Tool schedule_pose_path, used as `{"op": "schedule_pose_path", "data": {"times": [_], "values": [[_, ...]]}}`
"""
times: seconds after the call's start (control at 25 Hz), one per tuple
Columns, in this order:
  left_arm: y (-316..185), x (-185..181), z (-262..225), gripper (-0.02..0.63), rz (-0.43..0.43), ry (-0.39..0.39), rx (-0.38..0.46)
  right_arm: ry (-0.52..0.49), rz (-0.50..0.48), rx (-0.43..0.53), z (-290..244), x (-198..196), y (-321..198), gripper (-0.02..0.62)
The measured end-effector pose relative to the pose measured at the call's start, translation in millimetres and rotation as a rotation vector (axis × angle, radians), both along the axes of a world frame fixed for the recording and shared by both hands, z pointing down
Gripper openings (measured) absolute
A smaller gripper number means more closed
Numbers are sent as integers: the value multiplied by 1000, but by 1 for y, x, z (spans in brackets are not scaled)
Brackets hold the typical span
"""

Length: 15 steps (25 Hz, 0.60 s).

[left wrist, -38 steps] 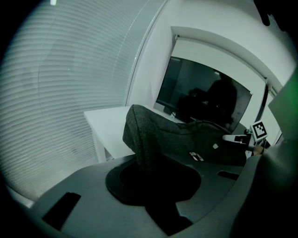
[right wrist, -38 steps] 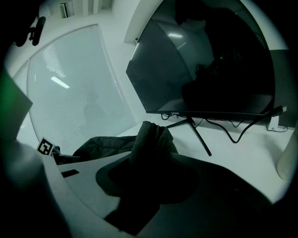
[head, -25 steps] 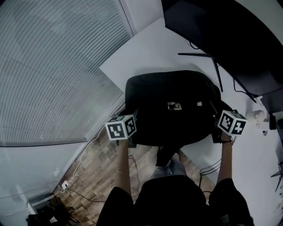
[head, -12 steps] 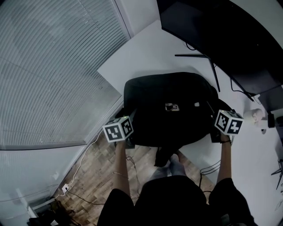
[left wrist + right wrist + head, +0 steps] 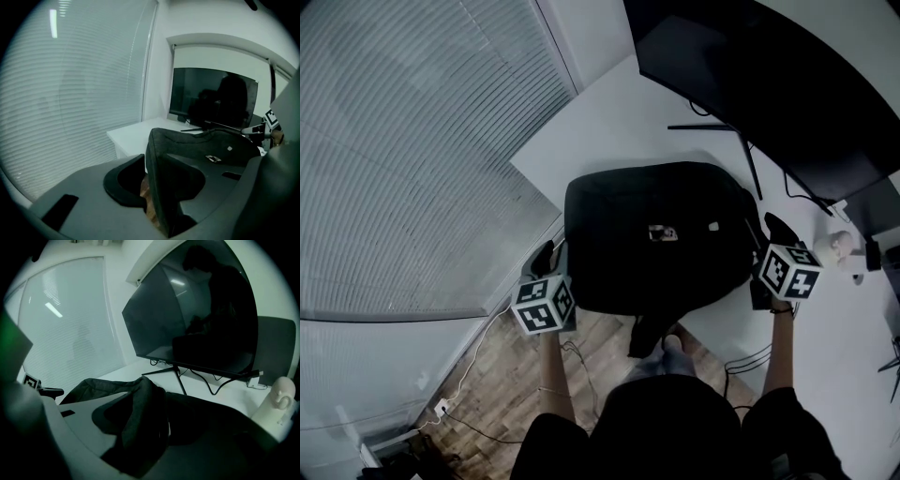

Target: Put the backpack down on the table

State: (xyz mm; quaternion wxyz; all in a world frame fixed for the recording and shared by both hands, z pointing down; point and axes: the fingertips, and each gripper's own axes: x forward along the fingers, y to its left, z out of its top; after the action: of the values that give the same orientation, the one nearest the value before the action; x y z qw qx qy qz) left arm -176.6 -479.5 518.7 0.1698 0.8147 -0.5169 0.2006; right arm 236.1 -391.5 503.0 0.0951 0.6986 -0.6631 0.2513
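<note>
Soft and saggy, the backpack (image 5: 656, 234) rests on the worktop (image 5: 581, 122); its side edges offer holds. Left gripper (image 5: 549, 255), just narrowing, and right gripper (image 5: 769, 232), just widened, straddle them unclenched.

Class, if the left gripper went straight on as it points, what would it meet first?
Probably the backpack: its edge stands between the left gripper's tongs, which have just been closing.

Black backpack (image 5: 652, 234), monitor (image 5: 750, 84) on white table (image 5: 609, 122)
</note>
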Motion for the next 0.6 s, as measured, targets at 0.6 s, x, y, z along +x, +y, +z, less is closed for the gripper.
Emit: {"op": "schedule_pose_path", "data": {"times": [0.6], "values": [[78, 9, -73, 15, 97, -9, 178, 102, -79, 267, -69, -46, 40, 14]]}}
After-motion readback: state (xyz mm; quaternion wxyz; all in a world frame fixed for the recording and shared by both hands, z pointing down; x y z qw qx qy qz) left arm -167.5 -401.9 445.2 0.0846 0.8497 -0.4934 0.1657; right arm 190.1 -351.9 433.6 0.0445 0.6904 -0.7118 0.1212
